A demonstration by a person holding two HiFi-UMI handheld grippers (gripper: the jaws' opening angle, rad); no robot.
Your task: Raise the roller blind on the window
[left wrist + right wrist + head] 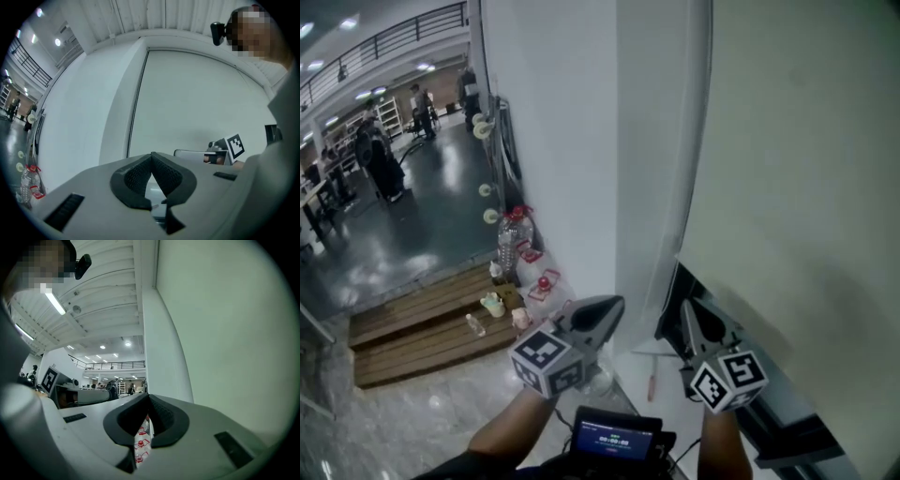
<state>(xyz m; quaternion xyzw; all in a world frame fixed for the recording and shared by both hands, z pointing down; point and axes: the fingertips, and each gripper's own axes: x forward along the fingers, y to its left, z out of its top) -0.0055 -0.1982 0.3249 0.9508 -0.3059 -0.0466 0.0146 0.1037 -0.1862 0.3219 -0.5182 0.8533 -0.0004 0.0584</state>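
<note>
Head view: roller blind (pixel 797 169) is down and fills the right side. Its bottom edge hangs just above the dark window frame (pixel 769 412). My left gripper (pixel 614 302) and right gripper (pixel 689 309) are side by side below that bottom edge, both clenched and empty, neither touching the blind. The white sill (pixel 628 361) lies under them. Plastic bottles (pixel 514 242) and a wooden platform (pixel 422 323) sit on the floor well left of the blind.

Left gripper view: jaws pressed together at the tips, nothing between them. The blind's fabric is straight ahead. A thin dark line (pixel 136 103) runs down its left edge; cord or trim, can't tell. The right gripper's marker cube (pixel 235 146) shows low against the blind.

Right gripper view: jaws together, nothing held. The blind fills the right side, with the white wall (pixel 164 357) just left of it.
</note>
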